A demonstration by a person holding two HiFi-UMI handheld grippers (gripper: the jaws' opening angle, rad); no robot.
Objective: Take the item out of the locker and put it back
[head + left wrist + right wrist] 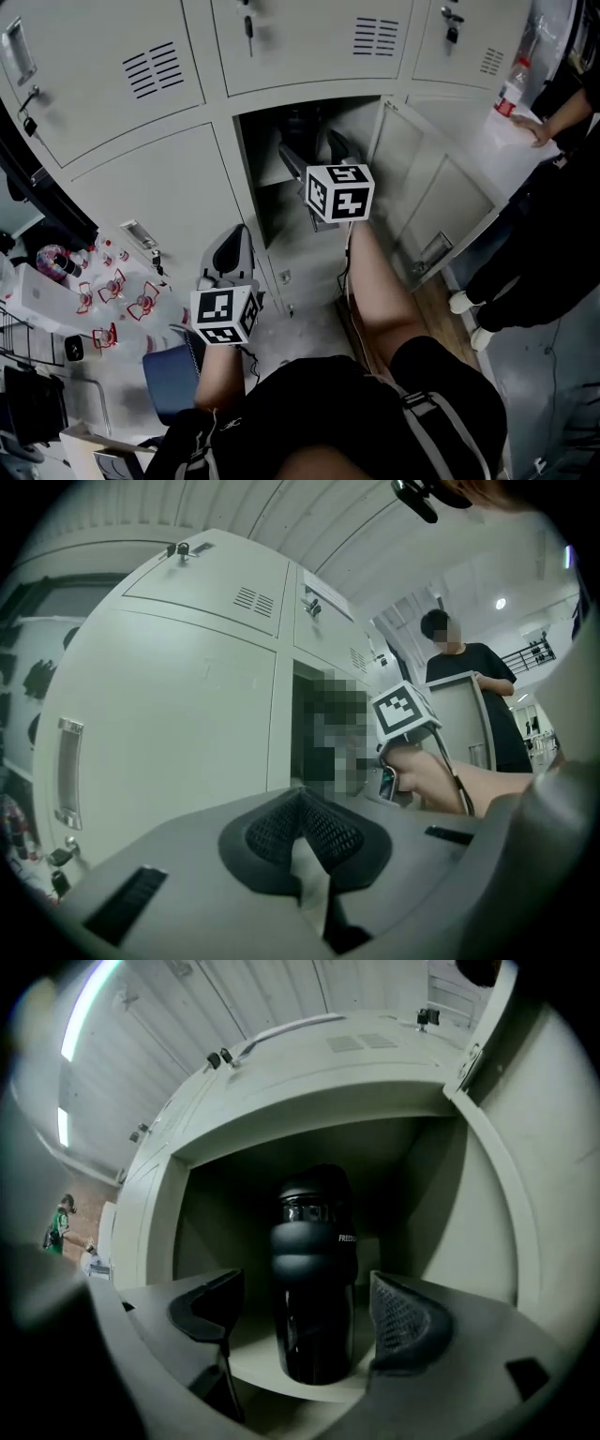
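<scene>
Inside open grey metal locker (441,1222): tall black plastic bottle (314,1279) standing upright on pale shelf (248,1349). Straddling it with right gripper (307,1314), jaws spread wide, pads not touching. Hanging left gripper (305,832) outside, jaws together, empty. Probably lining up grasp; next, closing squarely on bottle body.

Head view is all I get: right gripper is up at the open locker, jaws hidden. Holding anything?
Observer: No. The right gripper has its jaws apart, either side of a black bottle, not touching it.
Operator: Bottle upright?
Observer: Yes, upright on the locker shelf.
Operator: Left gripper?
Observer: The left gripper is shut with nothing between its jaws, facing a closed locker door.
</scene>
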